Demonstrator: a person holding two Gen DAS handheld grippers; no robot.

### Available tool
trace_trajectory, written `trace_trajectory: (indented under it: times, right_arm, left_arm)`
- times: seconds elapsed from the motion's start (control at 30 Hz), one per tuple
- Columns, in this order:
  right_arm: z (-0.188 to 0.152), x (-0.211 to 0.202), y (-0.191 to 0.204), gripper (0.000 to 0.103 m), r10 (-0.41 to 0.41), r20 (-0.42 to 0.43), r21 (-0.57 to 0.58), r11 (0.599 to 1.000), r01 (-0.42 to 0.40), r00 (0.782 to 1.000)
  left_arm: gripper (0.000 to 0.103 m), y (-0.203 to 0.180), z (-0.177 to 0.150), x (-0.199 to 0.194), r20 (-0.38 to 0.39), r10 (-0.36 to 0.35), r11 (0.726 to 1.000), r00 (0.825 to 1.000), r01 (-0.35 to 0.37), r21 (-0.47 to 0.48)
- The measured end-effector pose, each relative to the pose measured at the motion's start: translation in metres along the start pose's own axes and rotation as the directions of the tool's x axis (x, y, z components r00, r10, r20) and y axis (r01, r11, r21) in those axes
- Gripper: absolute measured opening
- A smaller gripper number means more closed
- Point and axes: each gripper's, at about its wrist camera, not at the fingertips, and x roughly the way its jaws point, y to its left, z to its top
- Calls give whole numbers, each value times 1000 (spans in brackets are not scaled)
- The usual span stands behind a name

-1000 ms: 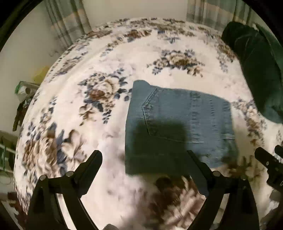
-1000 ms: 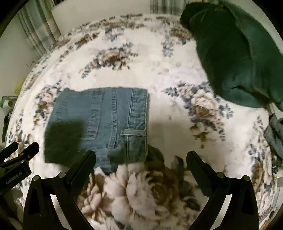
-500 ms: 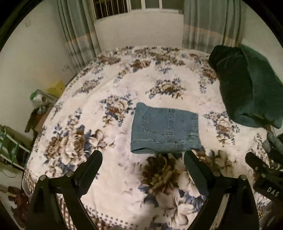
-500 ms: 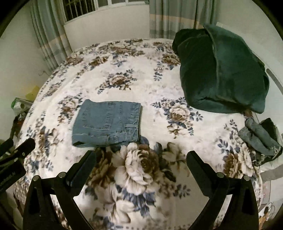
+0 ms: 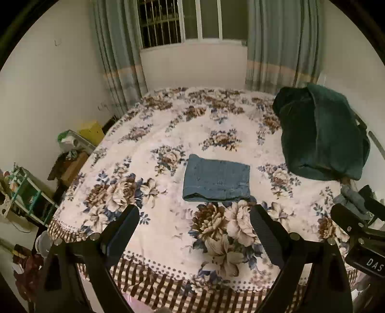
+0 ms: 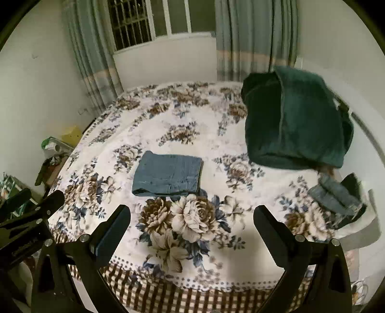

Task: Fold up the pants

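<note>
You left blue denim pants (image 5: 216, 181) folded square at 12 o'clock — task looked done; both grippers (image 5: 194, 226) (image 6: 192, 224) wide, empty.

Folded blue denim pants (image 5: 216, 181) lie flat as a compact rectangle, thick folded edge nearest the camera, mid-bed on a floral bedspread (image 5: 216, 115).

A floral-covered bed (image 5: 216, 125) stands below a barred window (image 5: 180, 21) with grey-green curtains (image 5: 284, 43).

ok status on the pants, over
Left gripper open, right gripper open, both off the bed. Jeans folded flat on floral bedspread. Nothing in the way.
</note>
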Motion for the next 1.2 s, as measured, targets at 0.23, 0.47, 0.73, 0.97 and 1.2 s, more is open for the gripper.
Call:
trace_trajectory:
  times: [0.23, 0.47, 0.73, 0.97, 1.2]
  right_arm:
    - [-8, -99, 0, 103, 8, 85, -11, 1000, -7, 996]
    - [-12, -175, 3, 103, 21, 138, 7, 1000, -23, 990]
    - [-14, -235, 5, 103, 38, 166, -4, 999, -38, 985]
    - [-12, -278, 8, 103, 37, 224, -24, 999, -33, 974]
    - [-11, -291, 8, 103, 38, 232, -26, 999, -33, 972]
  left_arm:
    - [94, -1, -2, -73, 52, -24, 1000, 998, 24, 8]
    - [94, 3, -4, -130, 105, -41, 999, 994, 40, 16]
    - [103, 18, -6, -169, 140, -30, 999, 990, 32, -14]
    - [103, 22, -8, -192, 179, -19, 1000, 984, 22, -18]
    - [103, 22, -13, -202, 189, -37, 999, 981, 39, -8]
